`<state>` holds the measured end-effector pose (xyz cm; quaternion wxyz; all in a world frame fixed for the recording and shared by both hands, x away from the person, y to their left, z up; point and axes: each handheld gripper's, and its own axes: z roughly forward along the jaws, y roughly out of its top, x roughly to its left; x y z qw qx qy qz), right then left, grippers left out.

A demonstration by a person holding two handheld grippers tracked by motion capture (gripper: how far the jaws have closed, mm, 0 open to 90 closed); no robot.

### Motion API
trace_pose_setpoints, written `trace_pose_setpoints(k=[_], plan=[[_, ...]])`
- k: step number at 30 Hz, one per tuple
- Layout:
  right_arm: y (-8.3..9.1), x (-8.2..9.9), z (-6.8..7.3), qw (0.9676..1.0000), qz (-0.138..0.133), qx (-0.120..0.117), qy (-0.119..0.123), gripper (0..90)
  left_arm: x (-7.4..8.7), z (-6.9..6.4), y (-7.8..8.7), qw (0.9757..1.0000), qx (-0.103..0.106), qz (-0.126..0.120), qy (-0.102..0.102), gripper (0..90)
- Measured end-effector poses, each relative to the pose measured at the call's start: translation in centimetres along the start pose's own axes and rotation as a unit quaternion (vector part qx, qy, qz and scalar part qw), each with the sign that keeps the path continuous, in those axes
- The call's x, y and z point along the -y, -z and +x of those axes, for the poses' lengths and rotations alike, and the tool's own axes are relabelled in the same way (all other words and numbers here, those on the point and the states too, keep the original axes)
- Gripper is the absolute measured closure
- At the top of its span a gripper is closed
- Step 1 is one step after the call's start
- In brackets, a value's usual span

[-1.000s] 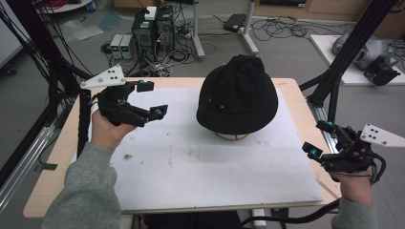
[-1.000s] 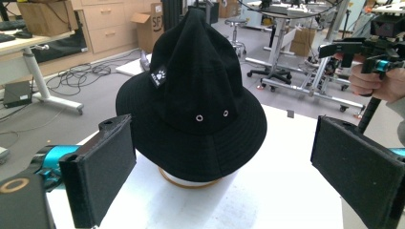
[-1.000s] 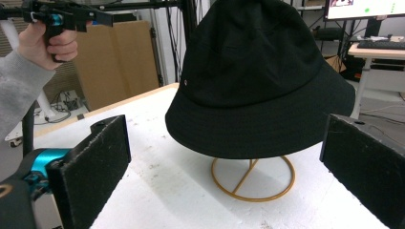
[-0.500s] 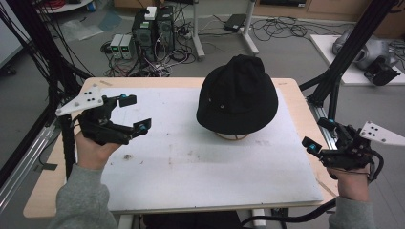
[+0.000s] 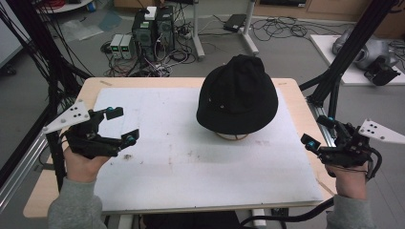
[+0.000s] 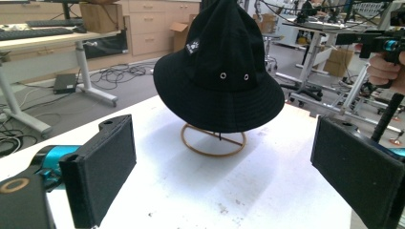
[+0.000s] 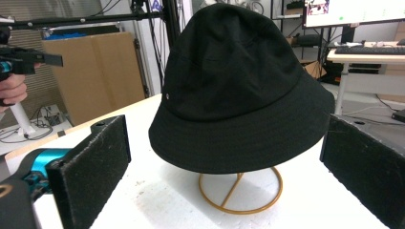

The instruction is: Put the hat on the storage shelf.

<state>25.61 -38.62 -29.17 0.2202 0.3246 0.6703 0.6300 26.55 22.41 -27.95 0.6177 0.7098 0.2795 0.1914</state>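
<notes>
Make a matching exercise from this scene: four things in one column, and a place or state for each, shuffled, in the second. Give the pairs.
Things:
1. hat
2. wire stand
3. left gripper
4. right gripper

Places or states:
A. gold ring base resting on the white board
B. open, over the board's left edge
C. black, perched on the stand
D. open, off the table's right edge

Pairs: 1-C, 2-A, 3-B, 4-D
</notes>
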Motion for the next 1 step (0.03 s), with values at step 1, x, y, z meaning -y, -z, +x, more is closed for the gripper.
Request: trace_pose_setpoints(k=[1], plan=[[-0.06,0.01,0.05,1.0000,0.000,0.001,-0.003,2.2,0.20,0.02,0.14,1.0000,-0.003,0.001,0.002,8.4]])
